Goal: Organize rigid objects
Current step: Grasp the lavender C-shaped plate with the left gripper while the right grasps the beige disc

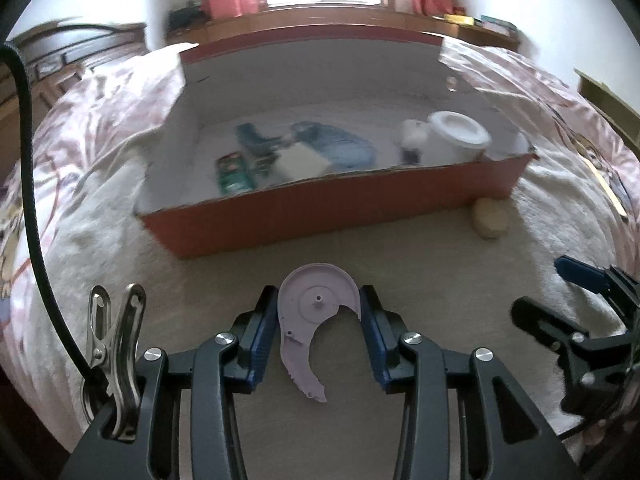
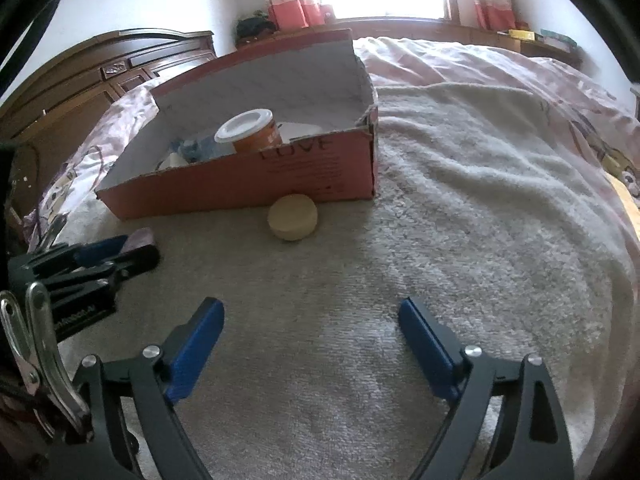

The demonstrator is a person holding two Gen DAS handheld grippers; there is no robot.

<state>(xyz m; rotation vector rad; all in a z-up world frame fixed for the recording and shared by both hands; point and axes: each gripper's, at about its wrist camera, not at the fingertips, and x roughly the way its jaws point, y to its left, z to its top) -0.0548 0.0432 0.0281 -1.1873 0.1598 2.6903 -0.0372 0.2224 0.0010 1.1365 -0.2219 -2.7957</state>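
My left gripper [image 1: 319, 300] is shut on a flat lilac plastic part [image 1: 308, 312], a round disc with a curved tail, held above the beige blanket in front of a red cardboard box [image 1: 320, 216]. The box holds a white-lidded orange jar [image 1: 456, 136], a blue object [image 1: 340, 144], a white block and green packets. A tan round puck [image 2: 293, 217] lies on the blanket against the box's front wall [image 2: 280, 176]. My right gripper [image 2: 312, 328] is open and empty over the blanket, short of the puck. It shows at the right of the left wrist view [image 1: 560, 292].
A pink patterned quilt [image 2: 520, 80] covers the bed around the beige blanket [image 2: 440, 240]. A dark wooden headboard [image 2: 100, 72] stands at the left, and a window sill with curtains lies beyond the bed. A metal clip [image 1: 116, 344] hangs on my left gripper's body.
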